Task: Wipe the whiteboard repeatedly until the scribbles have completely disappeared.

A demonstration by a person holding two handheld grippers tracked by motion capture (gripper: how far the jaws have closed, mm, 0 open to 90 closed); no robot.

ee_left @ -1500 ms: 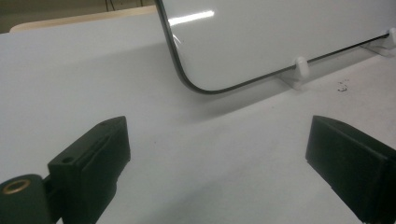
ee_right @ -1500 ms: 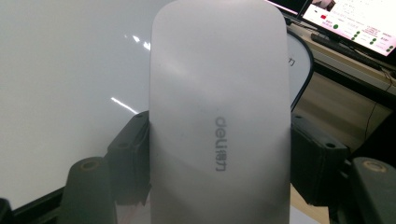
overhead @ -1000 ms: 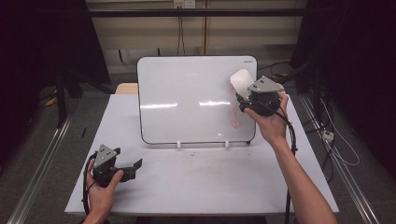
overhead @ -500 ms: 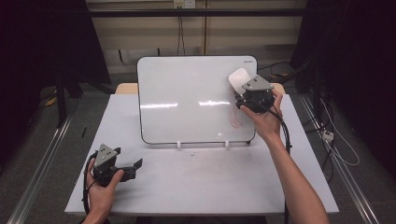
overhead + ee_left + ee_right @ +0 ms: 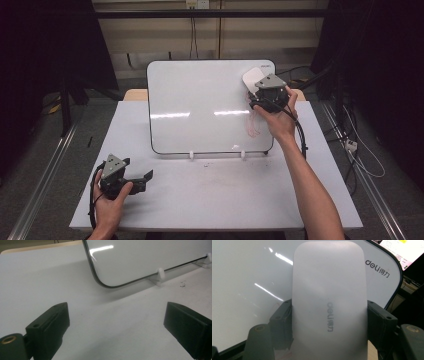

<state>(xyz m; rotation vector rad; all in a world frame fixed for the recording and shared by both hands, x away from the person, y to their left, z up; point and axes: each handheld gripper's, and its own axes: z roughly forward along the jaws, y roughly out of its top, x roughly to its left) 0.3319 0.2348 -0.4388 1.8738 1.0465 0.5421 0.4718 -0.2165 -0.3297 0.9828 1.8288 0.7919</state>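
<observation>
Currently, step in hand: wiping the upright white board with rounded corners and a dark rim (image 5: 200, 107); this was a judgement from the eraser pressed on it.

Eraser: the white plastic oblong eraser (image 5: 251, 80) lay flat against the board near its top right corner, just above some faint reddish marker marks (image 5: 252, 125).

Right gripper: the right gripper (image 5: 260, 95) held the eraser, its black jaws pinching it from both long sides; the right hand (image 5: 280, 120) was raised in front of the board's right edge.

Left gripper: the left gripper (image 5: 142, 177) rested low over the white table (image 5: 225, 200), well apart from the board, its jaws spread wide with nothing between them.

Next move: probably the eraser had to go down over the reddish marks with steady pressure, and the board on its small white feet (image 5: 190, 155) should not tip back.

Right gripper view: it showed the grey printed logo on the eraser (image 5: 329, 302) and the board's brand print at the corner, which the high view did not resolve.

Left gripper view: it showed the board's lower rounded corner (image 5: 100, 282) and a white foot (image 5: 160, 275) up close, and small dark specks on the table.
</observation>
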